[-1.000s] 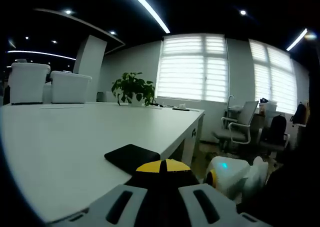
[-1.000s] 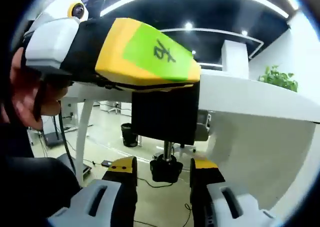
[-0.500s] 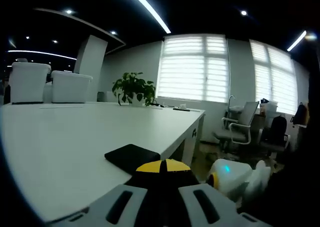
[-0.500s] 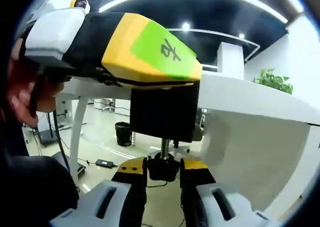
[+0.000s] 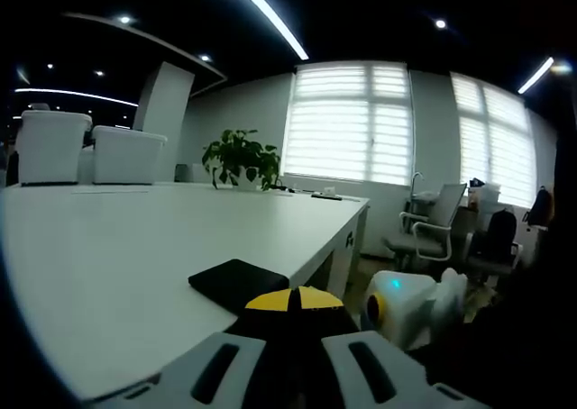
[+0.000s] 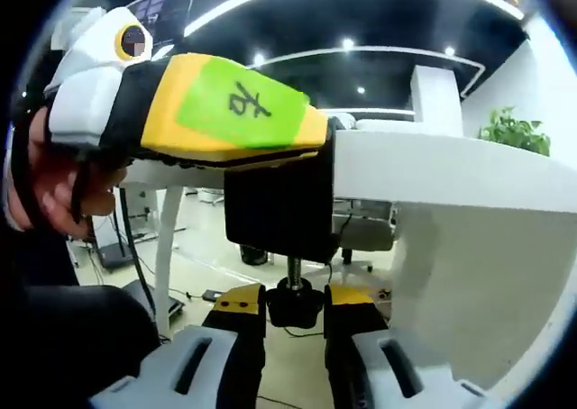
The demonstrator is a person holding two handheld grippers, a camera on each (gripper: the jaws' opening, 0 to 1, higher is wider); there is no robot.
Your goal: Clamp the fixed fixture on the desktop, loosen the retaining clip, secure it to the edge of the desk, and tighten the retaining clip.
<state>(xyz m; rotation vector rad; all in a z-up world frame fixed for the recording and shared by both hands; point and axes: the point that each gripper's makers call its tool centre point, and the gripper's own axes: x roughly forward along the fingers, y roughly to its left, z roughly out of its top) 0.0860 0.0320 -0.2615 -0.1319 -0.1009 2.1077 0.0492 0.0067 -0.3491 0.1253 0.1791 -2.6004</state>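
Seen in the right gripper view: black fixture (image 6: 279, 202) hanging over the edge of the white desk (image 6: 451, 170), its body dropping below the tabletop and its threaded screw running straight down to a round black knob (image 6: 294, 303), so the long axis stands vertical, knob end toward 6 o'clock. Right gripper (image 6: 294, 308) directly below at 6 o'clock, yellow-tipped jaws drawn narrow and pressed against the knob from both sides, gripping it. Left gripper (image 6: 311, 139) reaching in from 9 o'clock, yellow and green-taped jaws lying level along the desk edge and ending at the fixture's top; a hand (image 6: 50, 179) wrapped around its white body at the left. Seen in the left gripper view: flat black top plate of the fixture (image 5: 238, 281) resting on the desk (image 5: 108, 247) right at its near edge, just beyond the left gripper (image 5: 290, 303) at 12 o'clock from the jaws; yellow tips meeting over the dark fixture body between them, clamped on it. Right gripper's white body at 4 o'clock, below desk level. Potted plant (image 5: 240, 159) far across the desk at 11 o'clock, before blind-covered windows (image 5: 350, 121); office chairs (image 5: 431, 222) at 3 o'clock.
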